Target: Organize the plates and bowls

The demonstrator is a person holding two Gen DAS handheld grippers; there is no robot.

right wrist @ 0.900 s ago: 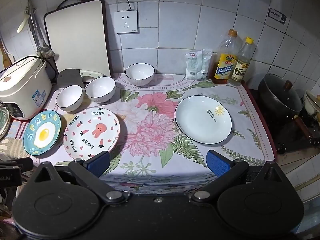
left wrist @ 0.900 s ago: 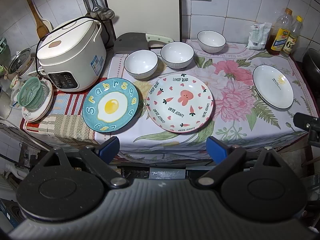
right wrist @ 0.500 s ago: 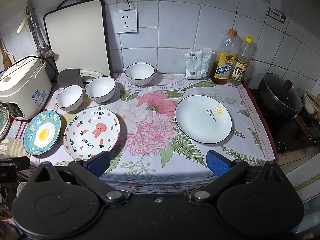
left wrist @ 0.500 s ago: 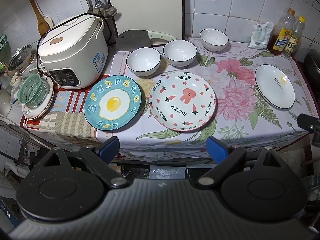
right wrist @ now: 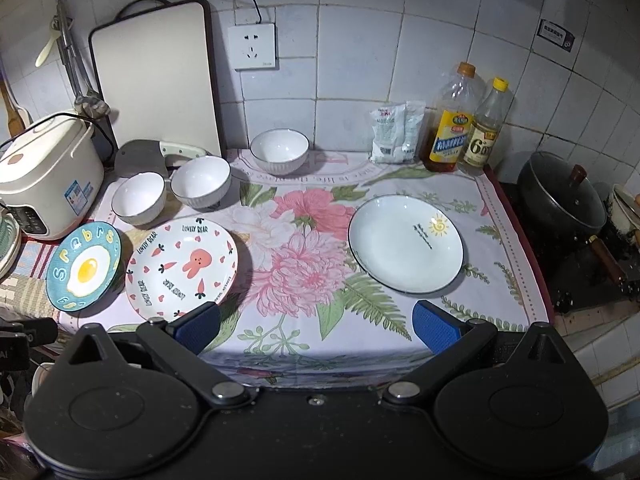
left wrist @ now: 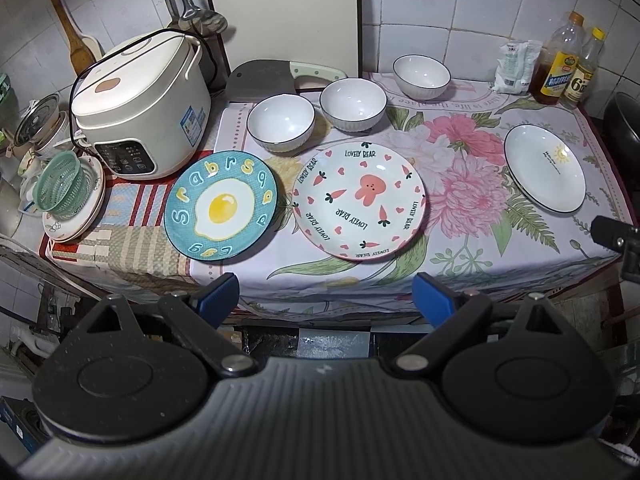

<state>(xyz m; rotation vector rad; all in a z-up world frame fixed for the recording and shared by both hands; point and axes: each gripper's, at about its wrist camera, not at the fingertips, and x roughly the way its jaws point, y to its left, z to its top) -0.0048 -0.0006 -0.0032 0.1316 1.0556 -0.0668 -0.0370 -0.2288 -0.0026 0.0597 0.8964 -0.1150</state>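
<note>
On the flowered cloth lie a blue egg plate [left wrist: 221, 210] [right wrist: 84, 266], a pink bunny plate [left wrist: 359, 201] [right wrist: 182, 267] and, apart at the right, a white sun plate [left wrist: 544, 168] [right wrist: 406, 243]. Behind them stand three white bowls: a left bowl [left wrist: 281, 122] [right wrist: 139, 198], a middle bowl [left wrist: 353, 104] [right wrist: 201, 181] and a far bowl [left wrist: 421, 76] [right wrist: 279, 150]. My left gripper [left wrist: 326, 300] hangs open before the counter's front edge, below the two patterned plates. My right gripper [right wrist: 316, 326] is open over the front edge, near the sun plate. Neither holds anything.
A rice cooker [left wrist: 140, 106] stands at the left beside a green strainer on a small dish [left wrist: 64, 192]. A cleaver [left wrist: 264, 80] and cutting board [right wrist: 158, 76] sit at the back. Two bottles [right wrist: 466, 130], a white packet [right wrist: 396, 132] and a lidded black pot [right wrist: 560, 196] are at the right.
The left wrist view has drifted slightly, so the dishes sit a little lower and rightward in it. The right wrist view is almost unchanged. Both grippers stay open; no dish has moved.
</note>
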